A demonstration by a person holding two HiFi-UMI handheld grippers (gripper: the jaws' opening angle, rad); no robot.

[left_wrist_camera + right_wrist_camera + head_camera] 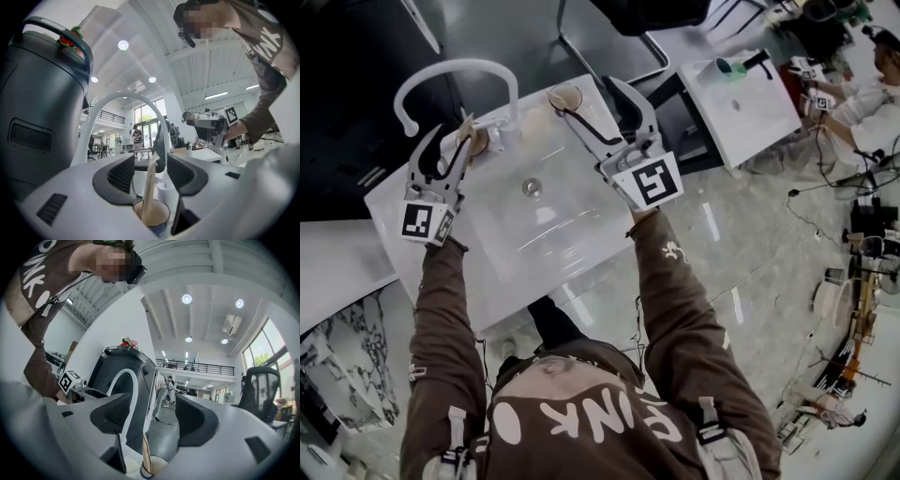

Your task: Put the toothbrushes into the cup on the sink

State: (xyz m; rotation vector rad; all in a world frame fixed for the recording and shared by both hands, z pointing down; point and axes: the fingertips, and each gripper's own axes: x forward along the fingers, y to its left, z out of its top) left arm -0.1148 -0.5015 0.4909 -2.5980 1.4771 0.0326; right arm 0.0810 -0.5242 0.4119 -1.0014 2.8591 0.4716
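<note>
A tan cup [478, 142] stands on the white sink [502, 272] beside the faucet [455, 70]. A pale toothbrush [150, 180] stands upright in this cup [152, 216]. My left gripper [452, 142] is level over it, and the left gripper [151, 168] is open, its pads on either side of the handle without pressing. A second tan cup [565, 97] sits at the back rim under my right gripper [586, 94]. The right gripper [152, 418] is open and empty, with that cup [153, 468] and a toothbrush [145, 451] just below its jaws.
The sink drain [532, 187] lies between my arms. A black office chair [628, 23] stands behind the sink. A second sink [741, 103] is at the right, where another person [862, 94] works. Cables and gear litter the floor at the right [862, 281].
</note>
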